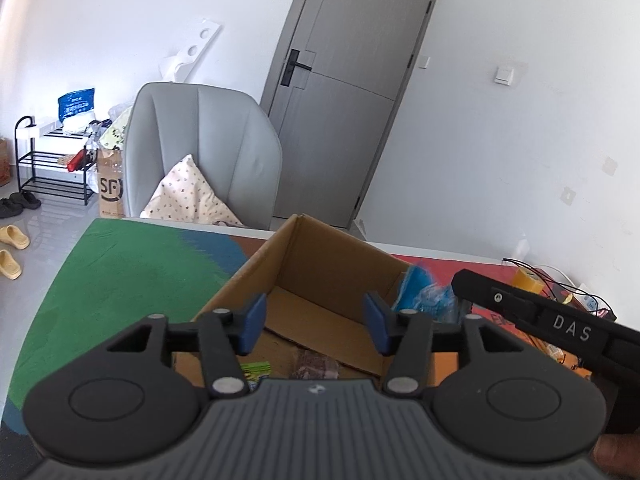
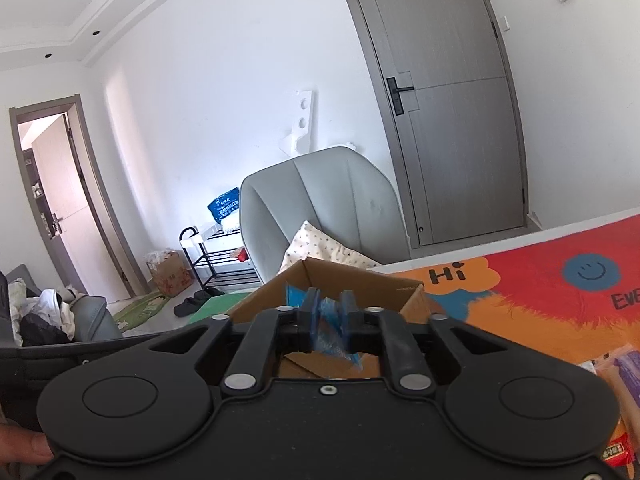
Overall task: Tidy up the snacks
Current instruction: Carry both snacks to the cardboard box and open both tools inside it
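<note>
Your left gripper (image 1: 314, 322) stands open and empty over the cardboard box (image 1: 340, 256); two snacks (image 1: 314, 364) already lie inside the box; your right gripper (image 2: 329, 320) pinches a blue packet (image 2: 332, 326) above the box; more snacks (image 2: 624, 364) wait beside the box, I judge.

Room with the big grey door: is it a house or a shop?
Most likely a home: a grey armchair with a pillow, a shoe rack with slippers beside it.
</note>
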